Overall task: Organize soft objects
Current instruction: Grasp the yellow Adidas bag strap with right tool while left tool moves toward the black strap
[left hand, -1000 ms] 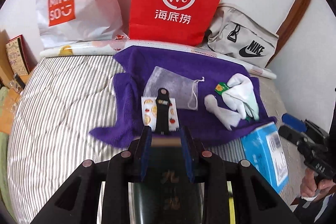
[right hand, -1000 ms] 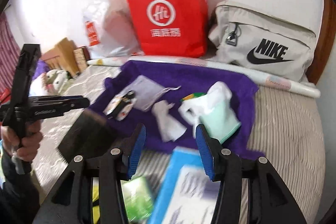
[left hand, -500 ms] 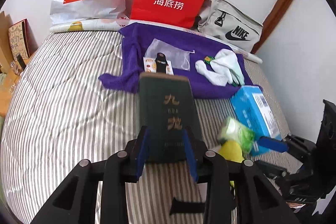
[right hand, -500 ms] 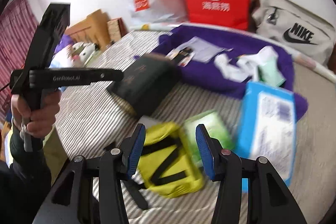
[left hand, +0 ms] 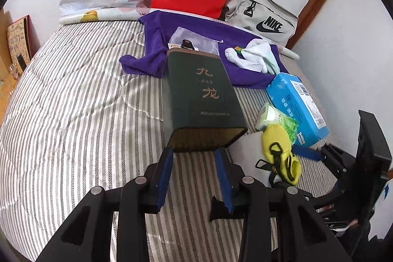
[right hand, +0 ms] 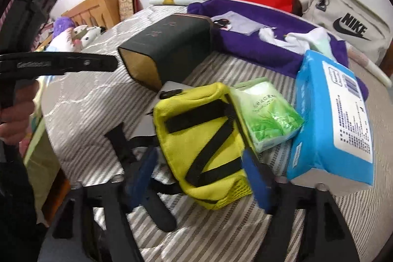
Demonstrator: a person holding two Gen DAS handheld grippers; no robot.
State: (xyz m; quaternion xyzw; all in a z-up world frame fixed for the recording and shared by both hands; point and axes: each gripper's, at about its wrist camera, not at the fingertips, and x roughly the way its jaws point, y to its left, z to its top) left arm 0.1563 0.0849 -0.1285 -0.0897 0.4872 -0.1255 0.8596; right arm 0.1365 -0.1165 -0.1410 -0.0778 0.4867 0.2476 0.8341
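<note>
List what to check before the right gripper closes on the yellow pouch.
1. Right gripper open: ok. Its jaws have just been opening; the pouch lies between them, pads not pressing.
2. Pouch centred between the fingers: ok.
3. Tissue pack clear of the grip: not ok. It butts against the pouch beside one finger.
4. Strap free: cannot tell. It runs under the gripper.
5. Left gripper off the box: ok. Its jaws have just been opening, nothing between them; the box lies on the bed beyond its tips.
</note>
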